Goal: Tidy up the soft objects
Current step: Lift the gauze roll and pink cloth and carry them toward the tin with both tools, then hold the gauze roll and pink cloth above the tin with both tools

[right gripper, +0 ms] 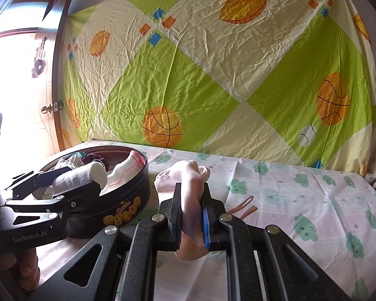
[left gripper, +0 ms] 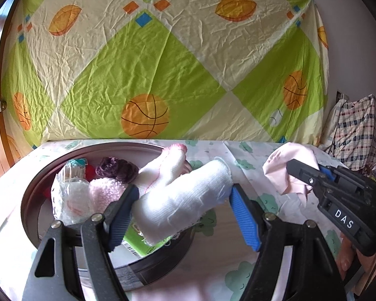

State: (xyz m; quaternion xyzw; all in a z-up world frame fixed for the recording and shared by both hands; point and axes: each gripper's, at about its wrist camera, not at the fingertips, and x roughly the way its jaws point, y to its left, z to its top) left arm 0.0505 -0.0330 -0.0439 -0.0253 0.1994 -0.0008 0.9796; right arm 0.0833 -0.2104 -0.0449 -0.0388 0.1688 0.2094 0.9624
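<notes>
The left gripper (left gripper: 183, 200) is nearest, its jaws spread wide and pressed on either side of a rolled white sock (left gripper: 185, 195), which it holds just above the near rim of a round dark tin (right gripper: 127, 200). The roll points away from the camera, its open end toward the far side of the table. Inside the tin, beyond the roll, lie another white sock with a pink toe (left gripper: 168, 163), a fluffy pale pink piece (left gripper: 105, 190), a dark purple fuzzy piece (left gripper: 117, 169) and a clear plastic bag (left gripper: 67, 195). To the right, the right gripper (right gripper: 190, 213) has its jaws closed tight on a pale pink cloth (right gripper: 188, 178), which bunches above the fingers and hangs below them, held up off the table. The tin stands on a tablecloth (right gripper: 300, 200) printed with green clouds, and a thin pink loop (right gripper: 245, 207) lies flat on it just past the right gripper. Farthest back hangs a green and cream sheet (left gripper: 163, 57) patterned with basketballs, and a checked bag (left gripper: 356, 130) sits at the far right
</notes>
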